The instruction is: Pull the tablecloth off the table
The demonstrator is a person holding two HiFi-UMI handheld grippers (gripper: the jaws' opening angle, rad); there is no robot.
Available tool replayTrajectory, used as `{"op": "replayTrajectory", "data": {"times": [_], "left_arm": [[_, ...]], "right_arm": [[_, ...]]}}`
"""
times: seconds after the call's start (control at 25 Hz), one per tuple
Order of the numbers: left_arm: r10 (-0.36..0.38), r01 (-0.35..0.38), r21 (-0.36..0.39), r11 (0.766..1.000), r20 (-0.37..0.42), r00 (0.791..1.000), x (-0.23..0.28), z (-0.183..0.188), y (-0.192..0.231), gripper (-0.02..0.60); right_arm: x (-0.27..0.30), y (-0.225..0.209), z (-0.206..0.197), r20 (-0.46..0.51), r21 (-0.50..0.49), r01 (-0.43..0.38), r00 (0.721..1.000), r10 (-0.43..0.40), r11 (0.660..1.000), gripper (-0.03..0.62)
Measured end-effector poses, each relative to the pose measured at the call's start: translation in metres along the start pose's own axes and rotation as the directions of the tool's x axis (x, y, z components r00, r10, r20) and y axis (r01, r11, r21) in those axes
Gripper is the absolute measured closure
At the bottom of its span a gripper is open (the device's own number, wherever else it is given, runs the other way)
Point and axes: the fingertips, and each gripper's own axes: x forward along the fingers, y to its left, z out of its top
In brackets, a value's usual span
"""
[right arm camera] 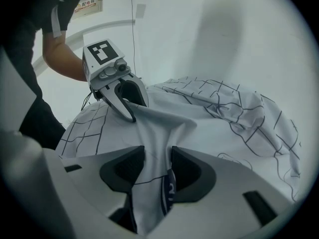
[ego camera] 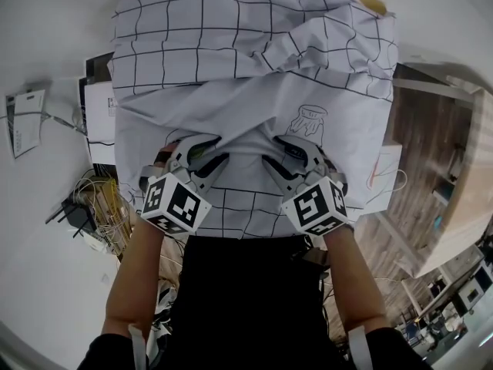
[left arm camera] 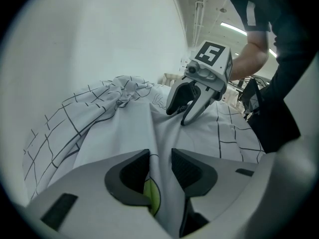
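The tablecloth (ego camera: 254,68), white with a thin dark grid, lies rumpled over the table; in the head view it spreads from the tongs outward to the far edge, with deep folds bunched beyond and to the right of the right tongs (ego camera: 269,149); its near hem hangs down just under both pairs of tongs, against the person's dark clothes.

The left tongs (ego camera: 222,149) are clamped on the cloth near that edge; in the left gripper view (left arm camera: 160,156) a raised fold of tablecloth (left arm camera: 114,128) runs straight between the two dark pads and fills the gap, and a green patch (left arm camera: 153,198) printed on the cloth shows low between the jaws. The right tongs (left arm camera: 177,117) appear just ahead in that view, tips down on the same cloth.

The right tongs are likewise clamped on the cloth; in the right gripper view (right arm camera: 157,156) a pinched ridge of tablecloth (right arm camera: 224,118) passes between the pads, with a dark blue print (right arm camera: 170,190) against the right-hand pad; the left tongs (right arm camera: 137,111) sit ahead and to the left, biting the cloth.

The two pairs of tongs are side by side, near each other but apart; a line drawing (ego camera: 308,120) on the cloth lies just beyond the right tongs. A tangle of cables (ego camera: 100,199) lies on the floor to the left of the left tongs; wooden flooring (ego camera: 420,153) shows to the right of the right tongs.
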Motion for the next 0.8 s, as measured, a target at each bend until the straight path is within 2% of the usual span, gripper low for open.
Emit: {"op": "replayTrajectory", "data": {"times": [0.56, 0.68, 0.8], "left_arm": [[-0.025, 0.025, -0.03, 0.999, -0.01, 1.0, 0.001, -0.001, -0.01, 0.549], [-0.031, 0.03, -0.074, 0.997, 0.0, 1.0, 0.0, -0.003, -0.012, 0.558], [-0.053, 0.061, -0.158, 0.986, 0.057, 0.997, -0.005, 0.0, -0.01, 0.56]], "right_arm": [[0.002, 0.011, 0.0, -0.032, 0.051, -0.011, 0.999, 0.013, 0.999, 0.549], [0.003, 0.014, 0.0, -0.025, 0.087, -0.025, 0.999, 0.027, 0.996, 0.56], [0.0, 0.013, 0.005, 0.031, 0.18, -0.078, 0.997, 0.073, 0.981, 0.565]]}}
